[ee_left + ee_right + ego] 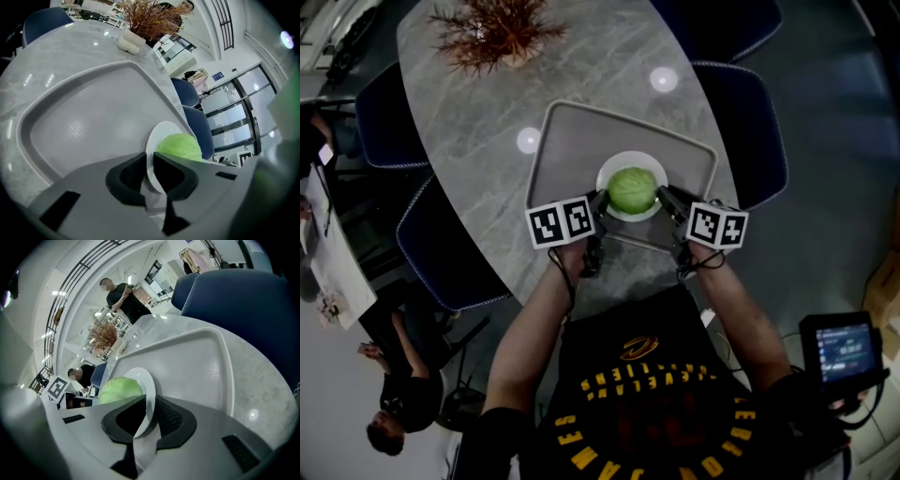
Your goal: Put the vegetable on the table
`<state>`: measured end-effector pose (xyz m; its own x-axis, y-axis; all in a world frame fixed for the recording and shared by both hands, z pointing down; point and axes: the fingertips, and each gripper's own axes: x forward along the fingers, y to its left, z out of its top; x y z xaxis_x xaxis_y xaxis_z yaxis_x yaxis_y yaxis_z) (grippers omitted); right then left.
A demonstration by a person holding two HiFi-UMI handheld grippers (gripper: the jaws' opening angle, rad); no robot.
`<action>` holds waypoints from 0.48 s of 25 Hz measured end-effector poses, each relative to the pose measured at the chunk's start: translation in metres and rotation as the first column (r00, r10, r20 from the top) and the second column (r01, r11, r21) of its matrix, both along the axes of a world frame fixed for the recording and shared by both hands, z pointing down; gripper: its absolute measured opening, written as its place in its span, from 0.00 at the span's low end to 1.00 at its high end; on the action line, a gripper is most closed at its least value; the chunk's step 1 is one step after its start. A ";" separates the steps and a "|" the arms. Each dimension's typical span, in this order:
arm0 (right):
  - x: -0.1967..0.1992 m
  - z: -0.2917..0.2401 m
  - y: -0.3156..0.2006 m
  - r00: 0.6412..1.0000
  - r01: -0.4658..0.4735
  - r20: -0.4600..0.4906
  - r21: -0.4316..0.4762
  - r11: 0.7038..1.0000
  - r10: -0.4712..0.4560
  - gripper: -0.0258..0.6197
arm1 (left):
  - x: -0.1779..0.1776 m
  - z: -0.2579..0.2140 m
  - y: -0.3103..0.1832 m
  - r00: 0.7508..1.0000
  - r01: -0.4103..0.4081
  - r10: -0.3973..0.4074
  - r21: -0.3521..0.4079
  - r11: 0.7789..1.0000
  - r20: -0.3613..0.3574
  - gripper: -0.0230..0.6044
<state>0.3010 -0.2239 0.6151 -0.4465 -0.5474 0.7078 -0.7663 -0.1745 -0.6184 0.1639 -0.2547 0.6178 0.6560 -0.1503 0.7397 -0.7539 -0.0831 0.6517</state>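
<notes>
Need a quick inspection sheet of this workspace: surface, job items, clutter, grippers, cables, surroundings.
Surface: grey marble table with a grey tray at its near end.
Job's things: cabbage on a white plate, over the tray's near side.
Clutter: dried plant at the far end.
Grippers: left gripper and right gripper each clamp the plate's rim, on opposite sides.
Cables: a cable loops back from the left gripper.
Surroundings: blue chairs, bystanders at left, screen at right.
</notes>
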 end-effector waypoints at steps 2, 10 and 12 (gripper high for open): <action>0.002 0.002 0.000 0.999 -0.021 0.027 -0.011 1.000 0.022 0.12 | 0.000 0.001 0.000 1.000 0.010 -0.010 -0.010 1.000 -0.008 0.11; 0.003 -0.001 -0.003 0.991 -0.058 0.117 -0.017 0.998 0.060 0.10 | -0.002 -0.001 0.006 0.995 0.069 -0.073 -0.062 0.996 -0.067 0.10; 0.002 -0.002 -0.004 0.991 -0.050 0.120 -0.012 0.999 0.052 0.10 | -0.004 -0.002 0.006 0.994 0.077 -0.081 -0.058 0.995 -0.070 0.10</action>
<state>0.3027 -0.2274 0.6128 -0.5002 -0.5658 0.6555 -0.6765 -0.2171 -0.7037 0.1602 -0.2482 0.6159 0.6960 -0.1639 0.6991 -0.7072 0.0119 0.7069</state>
